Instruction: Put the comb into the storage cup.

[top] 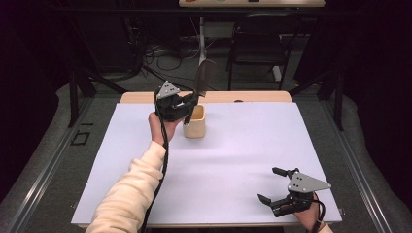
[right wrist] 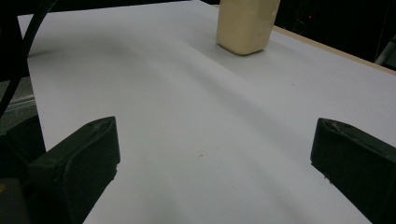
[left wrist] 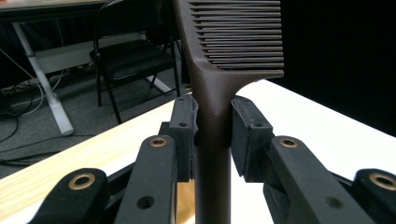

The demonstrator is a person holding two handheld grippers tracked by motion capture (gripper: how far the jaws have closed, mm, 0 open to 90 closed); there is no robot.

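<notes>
Two claws are at work. The left claw (top: 190, 103) squeezes the dark spatula (left wrist: 212, 116) by its handle, standing straight up, its lower end probably inside the cup (top: 195, 124). The right claw (top: 275, 186) rests wide open, far away on the tabletop (top: 233, 145).

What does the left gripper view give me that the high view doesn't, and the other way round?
Left gripper view alone: the slots in the spatula blade, and the pads of the left hand-held gripper pressed on its handle. High view alone: the wooden cup under the spatula, and the right hand-held gripper open near the table's front edge. Both: spatula upright, a chair behind.
</notes>
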